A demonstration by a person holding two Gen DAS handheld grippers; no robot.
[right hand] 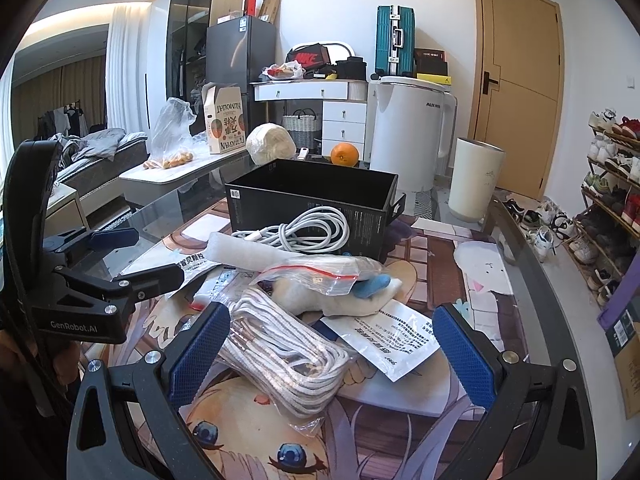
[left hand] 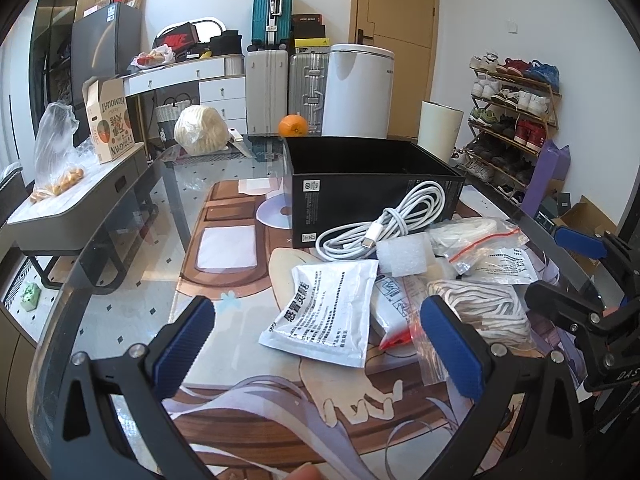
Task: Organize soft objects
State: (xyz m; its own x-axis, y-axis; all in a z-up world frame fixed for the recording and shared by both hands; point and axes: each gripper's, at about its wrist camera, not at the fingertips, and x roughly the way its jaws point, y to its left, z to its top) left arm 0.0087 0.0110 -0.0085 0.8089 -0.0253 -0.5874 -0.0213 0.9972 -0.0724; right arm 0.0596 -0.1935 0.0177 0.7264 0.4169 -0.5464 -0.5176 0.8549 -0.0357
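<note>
**Desk:** What sits nearest the lenses?

**Photographer:** Two handheld tongs over a glass table (left hand: pixel 120 248) laid on an anime-print mat. The left gripper (left hand: pixel 316 344) has its blue pads wide apart and empty; a white medicine sachet (left hand: pixel 328 312) lies just beyond, at about 12 o'clock between the fingers. The right gripper (right hand: pixel 330 354) is also spread wide, holding nothing. A bagged coil of white braided rope (right hand: pixel 288 352) lies between its fingers, close to the left pad at 10 o'clock; I cannot tell if they touch.

**Desk:** And further out?

**Photographer:** At the right tongs' 12 o'clock, a zip bag with a red seal (right hand: pixel 320 276) holds something pale and a blue piece, lying over a second printed sachet (right hand: pixel 400 340). A foam block (left hand: pixel 404 254) lies at the left tongs' 1 o'clock. Behind it, a coiled white charging cable (left hand: pixel 384 220) leans against an open black box (left hand: pixel 376 196).

**Desk:** Background?

**Photographer:** An orange (left hand: pixel 293 125) at 12 o'clock beyond the box, a white appliance (right hand: pixel 412 132) behind, suitcases (left hand: pixel 272 12) against the far wall.
</note>
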